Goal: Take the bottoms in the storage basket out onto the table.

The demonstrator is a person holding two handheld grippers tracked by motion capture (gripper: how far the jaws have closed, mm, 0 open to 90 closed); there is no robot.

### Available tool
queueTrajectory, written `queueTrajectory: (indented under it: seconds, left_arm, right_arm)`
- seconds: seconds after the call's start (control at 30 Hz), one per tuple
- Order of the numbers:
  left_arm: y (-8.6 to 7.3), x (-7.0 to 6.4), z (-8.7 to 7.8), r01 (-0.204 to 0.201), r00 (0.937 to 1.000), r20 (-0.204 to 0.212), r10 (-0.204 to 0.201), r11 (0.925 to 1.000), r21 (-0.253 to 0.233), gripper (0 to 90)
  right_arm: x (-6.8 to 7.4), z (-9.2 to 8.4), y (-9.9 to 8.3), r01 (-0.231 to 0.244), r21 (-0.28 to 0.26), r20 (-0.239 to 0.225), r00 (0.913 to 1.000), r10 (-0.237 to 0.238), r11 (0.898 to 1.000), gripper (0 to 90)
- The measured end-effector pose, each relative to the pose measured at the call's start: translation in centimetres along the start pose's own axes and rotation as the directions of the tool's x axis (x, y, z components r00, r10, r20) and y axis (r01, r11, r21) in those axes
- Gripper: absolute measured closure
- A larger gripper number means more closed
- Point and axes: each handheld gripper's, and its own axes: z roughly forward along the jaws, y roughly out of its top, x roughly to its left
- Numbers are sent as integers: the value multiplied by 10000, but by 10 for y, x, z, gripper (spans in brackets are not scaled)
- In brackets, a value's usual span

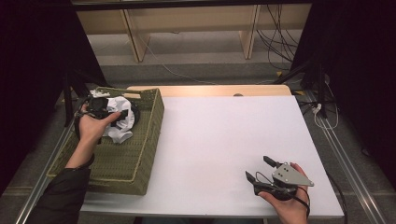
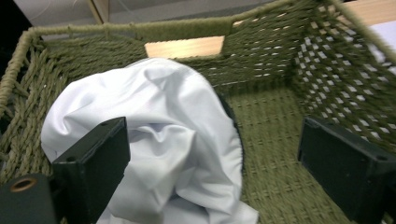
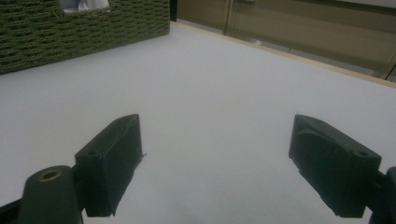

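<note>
Listing what we find at this moment:
Desk (image 1: 224,135): white top, bare between basket and right hand.
Basket (image 1: 140,154): green woven, at the desk's left edge.
Cloth (image 1: 122,122): white, crumpled, lying inside the basket toward its far end (no clear long axis).
Left claw (image 1: 119,115): jaws apart, lowered into the basket; in the left gripper view one jaw presses the cloth (image 2: 154,149), the other stands clear over bare weave.
Right claw (image 1: 258,169): jaws apart, empty, near the desk's near right corner, well apart from the basket (image 3: 70,32).
Key relation: we judge the left claw far nearer; the cloth sits between its jaws, toward one side.
</note>
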Motion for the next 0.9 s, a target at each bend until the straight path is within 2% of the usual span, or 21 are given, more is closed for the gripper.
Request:
queueTrajectory:
  seconds: [0.3, 0.53, 0.63, 0.67, 0.73, 0.83, 0.87, 0.9]
  left_arm:
    - [1, 13, 17, 283, 9985, -484, -261, 9985, 465, 61]
    - [-1, 24, 43, 796, 9942, -811, -699, 9893, 1222, 43]
    - [-1, 26, 54, 884, 9916, -1061, -737, 9861, 1407, 49]
    - [-1, 27, 58, 917, 9910, -1112, -751, 9840, 1526, 50]
    - [-2, 26, 65, 945, 9892, -1273, -731, 9806, 1716, 69]
    - [-4, 26, 74, 1200, 9864, -1341, -946, 9733, 1959, 113]
    - [-4, 26, 76, 1294, 9860, -1291, -1053, 9721, 1957, 133]
    - [-4, 26, 77, 1357, 9859, -1233, -1129, 9712, 1958, 195]
  right_arm:
    - [0, 0, -1, 5, 106, -23, 10000, -5, 9999, 180]
    - [0, 2, -1, 27, 174, -57, 10000, -26, 9998, 180]
    - [0, 3, -2, -2, 99, -92, 10000, 2, 10000, 179]
    - [0, 2, -2, -36, 226, -84, 10000, 38, 9997, 179]
    - [0, 3, -3, -36, 261, -100, 9999, 38, 9997, 178]
    - [0, 4, -4, -1, 239, -157, 9999, 5, 9997, 178]
    - [0, 5, -4, -20, 196, -151, 9999, 23, 9998, 178]
    - [0, 5, -4, -5, 232, -158, 9999, 8, 9997, 178]
